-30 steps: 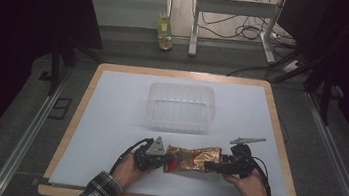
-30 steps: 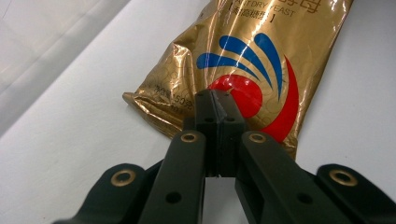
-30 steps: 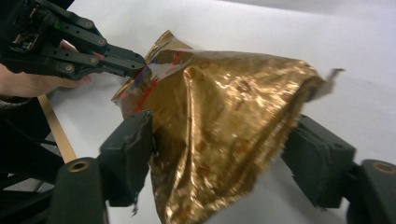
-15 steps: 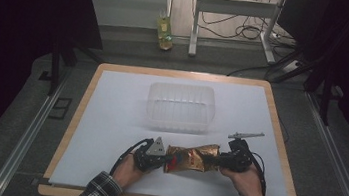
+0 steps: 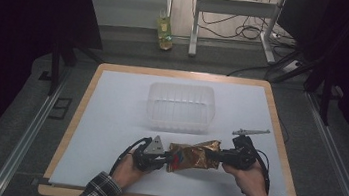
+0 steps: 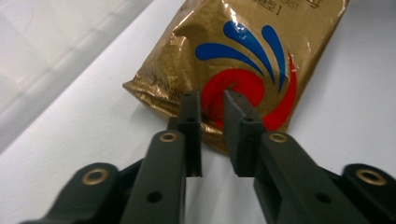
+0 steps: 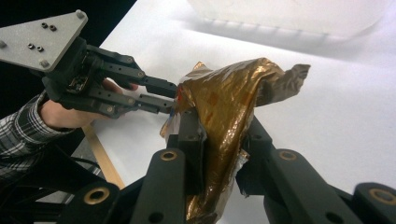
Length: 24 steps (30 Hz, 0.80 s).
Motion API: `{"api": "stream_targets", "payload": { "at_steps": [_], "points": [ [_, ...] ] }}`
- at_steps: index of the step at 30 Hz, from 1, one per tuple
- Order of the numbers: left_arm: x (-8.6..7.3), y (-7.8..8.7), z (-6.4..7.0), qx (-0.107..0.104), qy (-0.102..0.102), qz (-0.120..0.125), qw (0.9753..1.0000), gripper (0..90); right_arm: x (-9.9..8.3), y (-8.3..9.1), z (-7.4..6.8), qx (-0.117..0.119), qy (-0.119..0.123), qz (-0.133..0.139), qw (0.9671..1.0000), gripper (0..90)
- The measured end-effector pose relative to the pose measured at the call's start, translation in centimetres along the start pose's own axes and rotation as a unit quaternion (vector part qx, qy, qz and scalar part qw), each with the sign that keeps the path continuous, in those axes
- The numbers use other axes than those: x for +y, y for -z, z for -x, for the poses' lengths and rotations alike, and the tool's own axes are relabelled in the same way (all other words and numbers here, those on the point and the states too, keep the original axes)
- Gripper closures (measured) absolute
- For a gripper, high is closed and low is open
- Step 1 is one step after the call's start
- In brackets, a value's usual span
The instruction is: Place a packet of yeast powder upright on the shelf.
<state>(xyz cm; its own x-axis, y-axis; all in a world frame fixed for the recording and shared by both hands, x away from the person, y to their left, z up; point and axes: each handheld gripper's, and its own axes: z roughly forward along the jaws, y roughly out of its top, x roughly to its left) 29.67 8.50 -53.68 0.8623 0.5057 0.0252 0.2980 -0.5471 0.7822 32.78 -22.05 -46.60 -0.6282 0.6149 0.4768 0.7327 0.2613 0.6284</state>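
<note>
A: White sheet (image 5: pixel 109 120) covers the wooden table (image 5: pixel 82 112) across the middle of the high view; the clear plastic tub (image 5: pixel 180 106) sits at frame centre, above both hands. What differs from the earlier pictures?

B: The gold foil bag (image 5: pixel 193 156) sits below the tub, at lower centre. One second ago it lay flatter and stretched further to the right. Now it is bunched shorter, and its right end stands up from the sheet. The right gripper (image 5: pixel 219 157) has moved inward, toward frame centre. The tub is unchanged.

A: Gripper states?

B: Right gripper view: the jaws are clamped on the crumpled end of the bag, foil pinched between them. Left gripper (image 6: pixel 212 105), own view: the jaws stand a little apart at the bag's lower edge, over the red and blue print; no foil is visibly pinched.

A: Consequence for the work?

B: Judgement: one end is secured and lifted; the left end awaits a grip before the bag can be carried to the tub.

A: Limits of observation?

B: The bag's top is cut off at the upper edge of the left gripper view, its lettering unreadable. The high view cannot show whether the left jaw tips touch foil. The tub's contents are hard to make out.
</note>
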Motion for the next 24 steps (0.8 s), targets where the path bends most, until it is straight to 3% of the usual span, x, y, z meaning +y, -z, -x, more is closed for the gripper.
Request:
{"api": "stream_targets", "payload": {
  "at_steps": [15,24],
  "points": [
    [-0.3,1.4,0.3,0.002,-0.001,0.019,0.9998,55.2,0.9,2.0,0.2,-0.016,0.009,0.016,0.9997,75.1],
    [-0.6,2.2,0.8,0.005,-0.003,0.028,0.9996,42.2,1.8,3.1,0.1,-0.014,0.014,0.032,0.9993,75.4]
  ]
}}
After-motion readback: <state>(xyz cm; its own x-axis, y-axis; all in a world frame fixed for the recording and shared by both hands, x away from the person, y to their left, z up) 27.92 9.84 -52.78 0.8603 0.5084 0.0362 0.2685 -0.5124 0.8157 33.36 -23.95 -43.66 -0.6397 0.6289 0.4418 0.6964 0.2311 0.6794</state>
